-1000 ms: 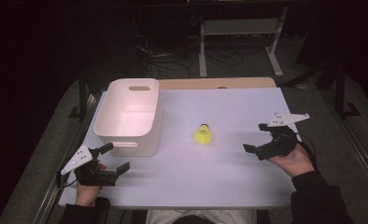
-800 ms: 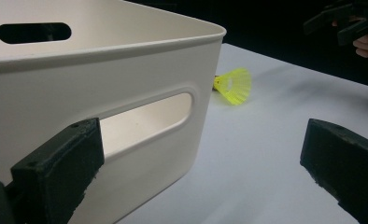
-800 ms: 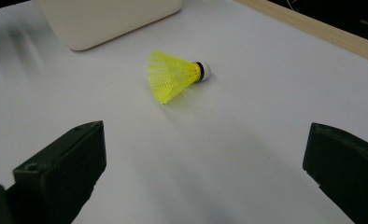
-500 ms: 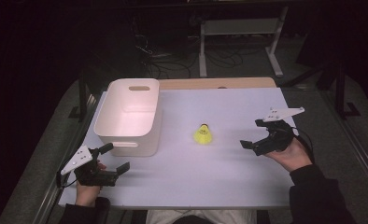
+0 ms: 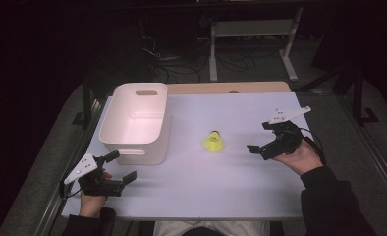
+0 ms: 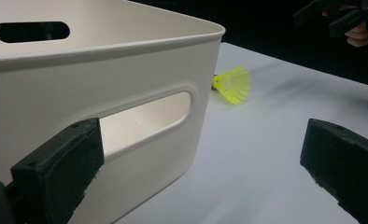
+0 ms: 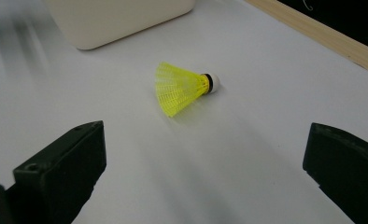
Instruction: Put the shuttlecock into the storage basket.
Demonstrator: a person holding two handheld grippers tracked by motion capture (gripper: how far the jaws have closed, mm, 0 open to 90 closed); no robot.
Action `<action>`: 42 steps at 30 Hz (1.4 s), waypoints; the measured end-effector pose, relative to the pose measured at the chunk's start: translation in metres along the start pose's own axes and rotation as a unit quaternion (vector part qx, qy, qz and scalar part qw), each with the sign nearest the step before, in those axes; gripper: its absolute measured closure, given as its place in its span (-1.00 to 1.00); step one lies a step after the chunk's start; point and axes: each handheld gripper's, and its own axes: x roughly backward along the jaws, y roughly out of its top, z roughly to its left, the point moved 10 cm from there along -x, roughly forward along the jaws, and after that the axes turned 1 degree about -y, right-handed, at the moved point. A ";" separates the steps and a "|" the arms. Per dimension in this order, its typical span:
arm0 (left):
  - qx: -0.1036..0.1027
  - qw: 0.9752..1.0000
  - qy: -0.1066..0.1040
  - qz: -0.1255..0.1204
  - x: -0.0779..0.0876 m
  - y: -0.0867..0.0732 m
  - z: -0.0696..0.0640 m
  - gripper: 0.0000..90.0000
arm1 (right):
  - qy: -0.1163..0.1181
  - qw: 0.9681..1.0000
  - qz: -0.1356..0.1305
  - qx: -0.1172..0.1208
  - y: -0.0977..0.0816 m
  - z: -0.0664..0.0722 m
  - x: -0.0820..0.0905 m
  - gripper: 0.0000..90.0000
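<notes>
A yellow shuttlecock (image 5: 213, 142) (image 7: 182, 88) (image 6: 233, 84) lies on its side mid-table, its white cork pointing away from the person. My right gripper (image 5: 259, 136) (image 7: 201, 170) hovers open a short way to its right, jaws wide and aimed at it, nothing between them. A white plastic bin (image 5: 142, 152) (image 6: 126, 70) stands at the left, empty as far as I can see. My left gripper (image 5: 122, 166) (image 6: 201, 172) rests open on the table just in front of the bin's near handle slot, holding nothing.
The white tabletop (image 5: 206, 187) ends in a wooden strip (image 5: 231, 87) at the far edge. Dark floor with cables and a metal stand (image 5: 250, 29) lies beyond. The right gripper (image 6: 341, 14) appears far off in the left gripper view.
My right gripper has moved left and slightly forward, closing in on the shuttlecock. The left gripper, bin and shuttlecock have stayed put.
</notes>
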 end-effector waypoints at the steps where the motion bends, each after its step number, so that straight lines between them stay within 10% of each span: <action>1: 0.000 1.000 0.000 0.000 0.000 0.000 0.000 -1.00 | 0.001 1.000 0.000 0.001 0.001 0.000 -0.001 -1.00; 42: -0.001 1.000 -0.002 0.001 0.000 0.000 0.000 -1.00 | 0.035 0.999 0.035 0.023 0.010 0.002 -0.037 -1.00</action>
